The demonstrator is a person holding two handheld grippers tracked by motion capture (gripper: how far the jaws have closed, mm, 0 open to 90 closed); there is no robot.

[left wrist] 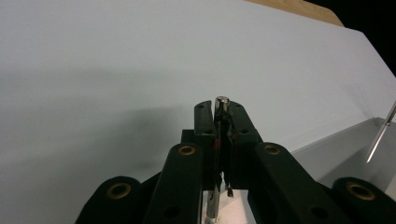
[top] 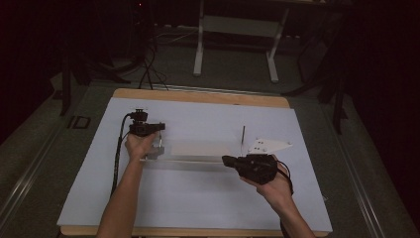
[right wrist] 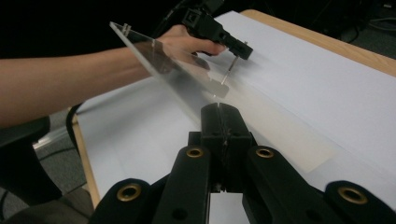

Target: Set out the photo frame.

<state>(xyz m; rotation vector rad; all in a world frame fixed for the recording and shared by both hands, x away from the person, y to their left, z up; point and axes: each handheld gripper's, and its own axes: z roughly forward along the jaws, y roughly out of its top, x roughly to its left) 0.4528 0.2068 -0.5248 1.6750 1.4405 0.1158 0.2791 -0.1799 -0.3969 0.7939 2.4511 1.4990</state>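
Desk: a wooden-edged desk (top: 198,95) covered by a large white paper sheet (top: 198,198), seen from above with dark floor around it.
Clear panel: a long, transparent acrylic panel (top: 200,151) sits at the middle of the white paper sheet, held between the two hands; in the right gripper view the clear panel (right wrist: 159,60) slants upward toward the far hand, with small metal fittings at its upper corner.
Left gripper: the black two-jaw left gripper (top: 157,144) is at the left end of the clear panel, gripped by the person's left hand (top: 140,145), a cable trailing down beside the forearm.
Left jaws: clenched on a thin upright metal pin (left wrist: 221,105), whose rounded silver top pokes out between the jaw tips.
Right gripper: the black two-jaw right gripper (top: 227,160) is at the right end of the clear panel, held by the person's right hand (top: 274,186).
Right jaws: pressed together on the near edge of the clear panel, as the right gripper view (right wrist: 219,108) shows.
Second pin: a slim metal rod (top: 242,135) stands upright just behind the panel's right end; it also shows at the right border of the left gripper view (left wrist: 382,133).
Grey plate: a pale three-cornered plate (top: 267,146) lies just behind the right gripper.
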